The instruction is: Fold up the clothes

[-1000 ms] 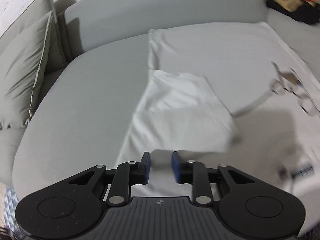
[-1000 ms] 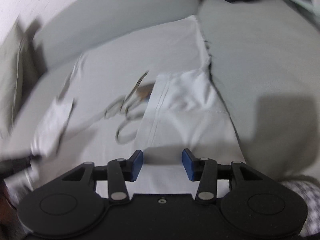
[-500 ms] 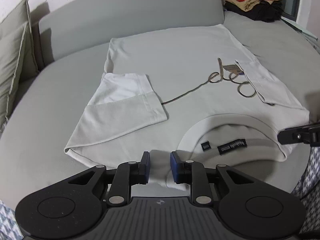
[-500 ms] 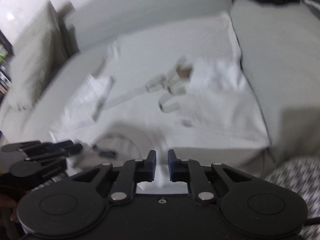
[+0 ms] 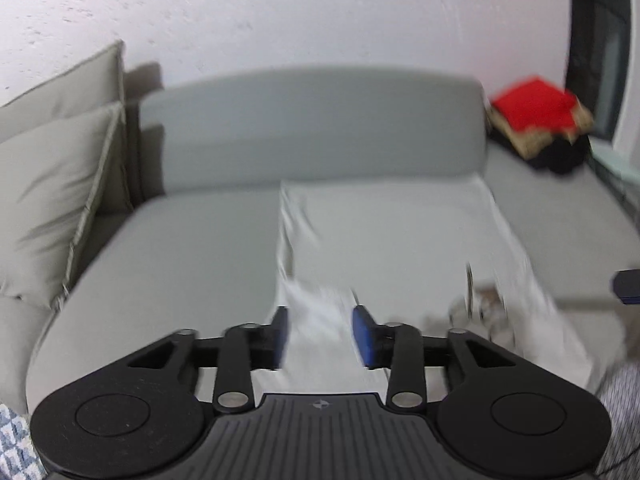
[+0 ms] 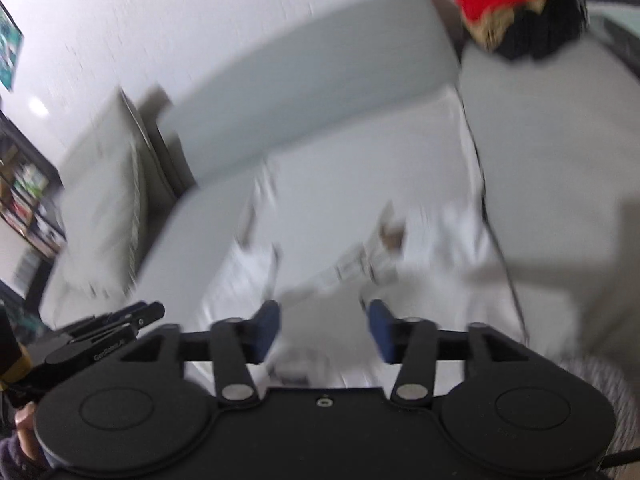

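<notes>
Grey sofa (image 5: 192, 248) under a white T-shirt (image 5: 384, 232) spread flat, blurred; cushions (image 5: 44, 184) left, stacked folded clothes (image 5: 536, 120) far right, white wall (image 5: 320, 12) behind. Left gripper (image 5: 320, 334) and right gripper (image 6: 322, 330) angled down above the shirt's near edge, jaws opening, clasping nothing.

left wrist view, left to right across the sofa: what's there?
Cushions → white shirt → clothes pile, red on top.
</notes>
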`<state>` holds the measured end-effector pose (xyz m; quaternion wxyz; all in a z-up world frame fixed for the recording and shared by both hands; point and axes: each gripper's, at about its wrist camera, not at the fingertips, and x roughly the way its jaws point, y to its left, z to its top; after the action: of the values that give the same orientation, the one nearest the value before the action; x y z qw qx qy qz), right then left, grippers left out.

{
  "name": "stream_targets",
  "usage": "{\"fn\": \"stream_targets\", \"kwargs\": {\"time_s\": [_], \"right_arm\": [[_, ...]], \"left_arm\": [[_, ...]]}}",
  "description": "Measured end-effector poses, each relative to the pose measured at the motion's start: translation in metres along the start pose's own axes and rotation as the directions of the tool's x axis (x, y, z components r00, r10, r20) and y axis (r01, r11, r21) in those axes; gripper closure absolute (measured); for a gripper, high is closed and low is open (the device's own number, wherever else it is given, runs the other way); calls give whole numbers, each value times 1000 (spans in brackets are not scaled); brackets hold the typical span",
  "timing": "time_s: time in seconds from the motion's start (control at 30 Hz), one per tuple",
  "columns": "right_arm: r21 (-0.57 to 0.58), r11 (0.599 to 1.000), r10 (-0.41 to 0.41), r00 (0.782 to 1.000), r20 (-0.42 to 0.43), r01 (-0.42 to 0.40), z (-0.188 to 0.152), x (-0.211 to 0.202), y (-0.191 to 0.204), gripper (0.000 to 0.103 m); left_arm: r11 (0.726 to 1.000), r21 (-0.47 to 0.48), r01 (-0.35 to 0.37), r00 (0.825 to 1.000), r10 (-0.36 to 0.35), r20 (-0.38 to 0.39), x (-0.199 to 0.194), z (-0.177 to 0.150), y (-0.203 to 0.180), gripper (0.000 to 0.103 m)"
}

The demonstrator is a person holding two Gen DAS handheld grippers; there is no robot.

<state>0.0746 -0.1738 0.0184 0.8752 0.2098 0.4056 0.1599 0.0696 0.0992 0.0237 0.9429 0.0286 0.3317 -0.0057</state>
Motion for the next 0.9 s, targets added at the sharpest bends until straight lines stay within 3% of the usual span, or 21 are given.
{"fn": "stream_targets", "kwargs": {"time_s": [0.1,0.27,0.37,0.47,0.53,0.57,0.6,0.73,0.8,0.9], "right_arm": [[-1,1000,25,998,64,-25,33,-9,4,25],[58,998,4,992,124,-11,86,6,-11,11],[107,994,-31,992,123,18,112,38,-34,4],[166,983,-91,992,85,76,134,93,-63,4],[191,975,-124,990,62,110,148,130,-85,19],[199,972,-139,989,54,125,155,146,-97,48],[207,968,-154,987,47,141,161,161,-108,65],[241,952,-207,977,49,189,190,212,-156,65],[273,944,-202,978,44,183,204,233,-180,60],[289,936,-221,974,45,199,220,261,-206,59]], "left_arm": [[999,-48,15,1000,-14,10,10,34,19,56],[998,-58,8,999,-10,-33,70,67,37,40],[999,-31,-12,998,10,-63,118,78,42,41],[1000,-24,-7,993,4,-119,179,81,50,47],[999,-48,-8,988,0,-154,219,83,56,60],[997,-72,-4,986,-8,-168,239,84,60,65],[995,-103,4,983,-23,-180,257,86,66,67],[961,-269,65,969,-126,-214,324,97,93,63],[951,-300,75,964,-146,-221,353,104,101,60],[952,-301,61,967,-131,-220,386,113,102,61]]}}
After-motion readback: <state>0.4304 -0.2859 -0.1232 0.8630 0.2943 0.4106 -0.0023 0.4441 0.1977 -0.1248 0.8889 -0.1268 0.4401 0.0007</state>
